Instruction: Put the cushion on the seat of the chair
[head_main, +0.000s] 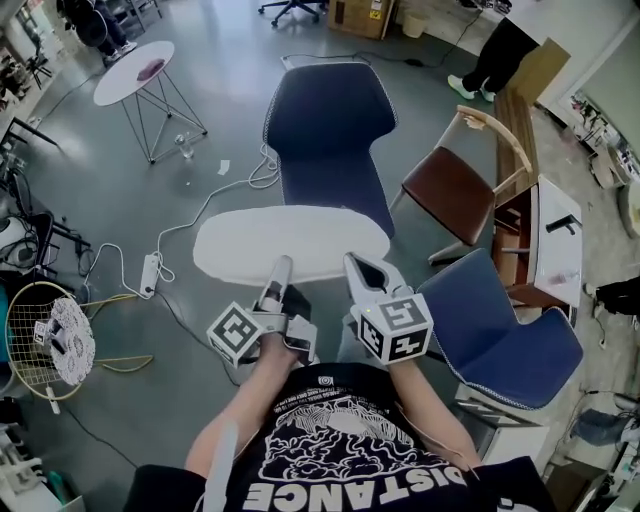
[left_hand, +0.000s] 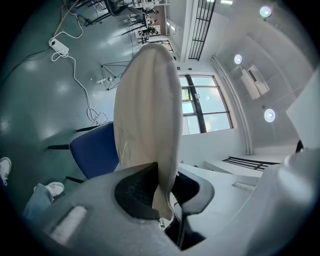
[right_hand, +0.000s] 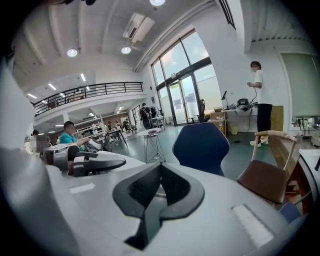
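A white oval cushion hangs flat in front of me, just short of the navy chair, and covers the front of its seat in the head view. My left gripper is shut on the cushion's near edge. In the left gripper view the cushion stands edge-on, pinched between the black pads. My right gripper is on the same near edge further right. In the right gripper view its jaws are closed with a pale sliver between them. The navy chair stands straight ahead.
A brown wooden armchair and a second blue chair stand to the right, beside a white table. A round side table is far left. A power strip and cable lie on the floor. A person stands at the back.
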